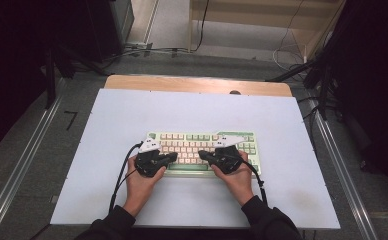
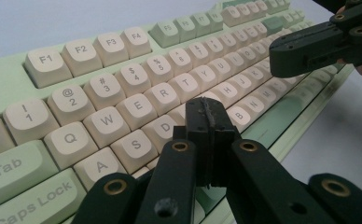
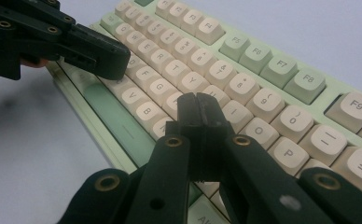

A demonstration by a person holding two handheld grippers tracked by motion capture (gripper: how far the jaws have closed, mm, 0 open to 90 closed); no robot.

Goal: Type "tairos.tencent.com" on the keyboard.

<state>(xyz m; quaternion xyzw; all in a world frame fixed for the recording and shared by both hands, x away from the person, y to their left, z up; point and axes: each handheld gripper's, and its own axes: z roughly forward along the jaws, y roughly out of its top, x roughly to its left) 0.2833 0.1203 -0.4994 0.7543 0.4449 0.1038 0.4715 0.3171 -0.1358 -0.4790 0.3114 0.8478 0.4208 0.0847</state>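
Typing step in hand: left hand-held gripper [image 2: 207, 109] and right hand-held gripper [image 3: 198, 106], jaws together, empty, poised over pale-green plastic keyboard with cream keycaps [image 1: 187, 141]. Next: precise single-key press.
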